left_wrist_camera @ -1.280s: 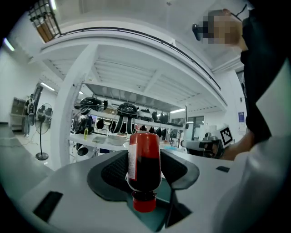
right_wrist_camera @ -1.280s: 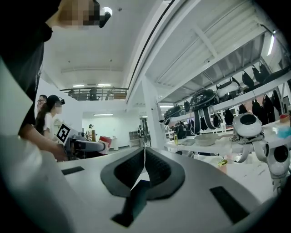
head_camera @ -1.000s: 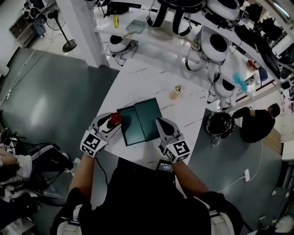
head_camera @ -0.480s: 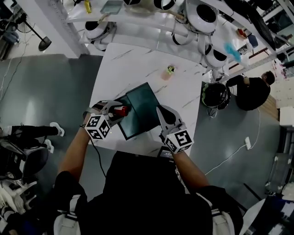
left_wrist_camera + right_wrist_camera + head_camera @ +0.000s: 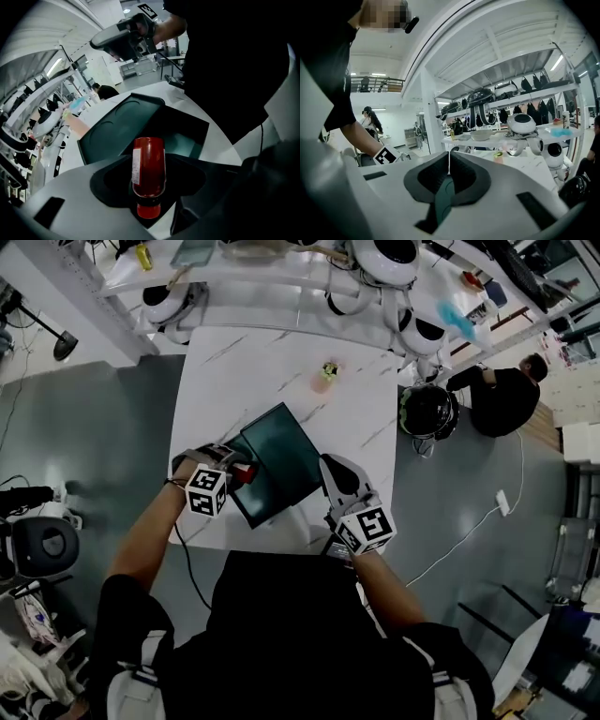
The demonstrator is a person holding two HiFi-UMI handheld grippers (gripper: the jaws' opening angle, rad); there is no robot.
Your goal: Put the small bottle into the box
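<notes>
Left claw (image 5: pixel 239 471) is gripping the small bottle (image 5: pixel 149 168) at the edge of the box (image 5: pixel 286 463);
box is lying open on the marbled surface (image 5: pixel 272 371), dark green, rectangular, lid flat; bottle red, smooth, cylindrical; right claw (image 5: pixel 448 169) is sitting closed, empty.

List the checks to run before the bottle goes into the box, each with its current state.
1. Small bottle gripped by left gripper: ok, jaws closed on it.
2. Box open: ok.
3. Box interior free: ok, nothing seen inside.
4. Bottle over the opening: not ok, it is at the box's left edge.
5. Right gripper clear of the opening: ok, jaws shut, at the box's right edge.
</notes>
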